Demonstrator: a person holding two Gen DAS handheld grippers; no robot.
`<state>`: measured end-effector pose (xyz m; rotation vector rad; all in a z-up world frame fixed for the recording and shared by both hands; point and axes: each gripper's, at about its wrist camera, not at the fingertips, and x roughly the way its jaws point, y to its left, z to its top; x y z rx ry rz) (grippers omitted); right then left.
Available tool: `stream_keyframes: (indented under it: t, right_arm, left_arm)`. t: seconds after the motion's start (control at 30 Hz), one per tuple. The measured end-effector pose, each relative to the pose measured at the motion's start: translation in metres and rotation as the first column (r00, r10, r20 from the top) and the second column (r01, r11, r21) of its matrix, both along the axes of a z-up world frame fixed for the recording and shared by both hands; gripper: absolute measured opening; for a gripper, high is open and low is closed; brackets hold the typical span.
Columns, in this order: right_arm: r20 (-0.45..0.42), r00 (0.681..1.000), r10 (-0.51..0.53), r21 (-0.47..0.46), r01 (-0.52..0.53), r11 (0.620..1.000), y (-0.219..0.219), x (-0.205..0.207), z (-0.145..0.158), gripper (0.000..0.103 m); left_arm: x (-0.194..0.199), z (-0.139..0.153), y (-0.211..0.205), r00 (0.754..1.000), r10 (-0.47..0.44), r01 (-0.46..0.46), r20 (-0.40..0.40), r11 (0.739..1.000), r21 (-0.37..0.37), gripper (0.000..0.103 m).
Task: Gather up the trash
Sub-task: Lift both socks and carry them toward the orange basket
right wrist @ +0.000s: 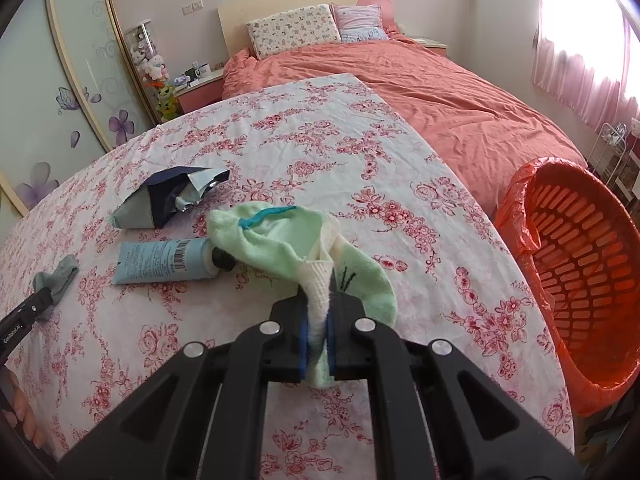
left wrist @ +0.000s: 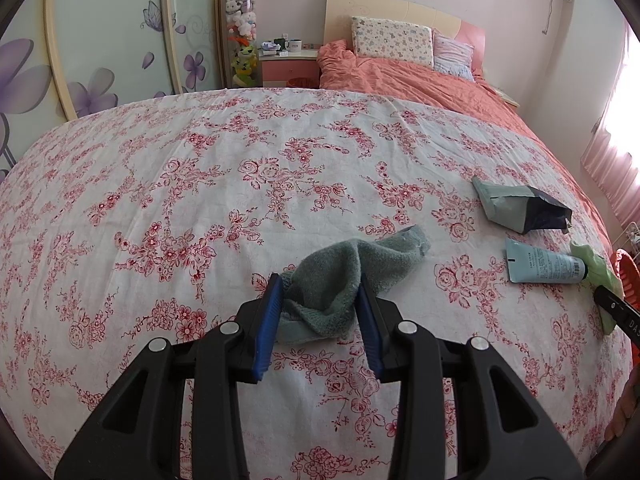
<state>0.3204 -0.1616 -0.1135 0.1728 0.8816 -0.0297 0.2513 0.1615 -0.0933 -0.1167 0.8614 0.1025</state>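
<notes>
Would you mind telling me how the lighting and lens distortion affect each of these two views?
Left wrist view: the fisheye bows the floral cloth into a dome, and the window at the right edge is washed out. Right wrist view: the curtained window blows out white, yet the light green sock stays sharp.

Floral tablecloth [left wrist: 200,184], white with red roses, covers the whole work surface. Beyond its far edge: bed with coral duvet [right wrist: 420,92], two pillows against the headboard, one with a small print [right wrist: 294,30], one pink striped [right wrist: 360,22]. Pink nightstand [left wrist: 290,68] left of the bed, mugs on top. Clear tube of plush toys [left wrist: 241,28] beside it. Wardrobe doors with purple flowers [left wrist: 92,40]. Pink curtains [right wrist: 584,48] at the window.
</notes>
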Motion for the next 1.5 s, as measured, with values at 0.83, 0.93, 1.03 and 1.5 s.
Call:
stream_keyframes:
  t: [0.83, 0.93, 1.03, 1.5]
  right_arm:
    - [0.009, 1.0, -0.003, 0.09, 0.002, 0.996, -0.012, 0.0, -0.003, 0.008]
    - [0.007, 1.0, -0.001, 0.073, 0.001, 0.997, -0.011, 0.0, -0.003, 0.009]
    - [0.011, 1.0, 0.023, 0.038, -0.023, 0.999, -0.004, 0.0, -0.001, 0.019]
    - [0.099, 0.994, 0.054, 0.054, -0.06, 0.997, -0.009, -0.017, 0.033, 0.007]
  left_arm:
    - [-0.001, 0.0, 0.003, 1.0, 0.003, -0.003, 0.004, 1.0, -0.021, 0.038]
    - [0.001, 0.0, -0.004, 1.0, -0.007, 0.007, -0.006, 1.0, 0.021, 0.042]
    - [0.002, 0.0, -0.015, 1.0, -0.02, 0.022, -0.02, 0.996, 0.09, 0.042]
    - [-0.008, 0.021, -0.033, 0.996, -0.078, 0.072, 0.046, 0.99, 0.12, 0.013]
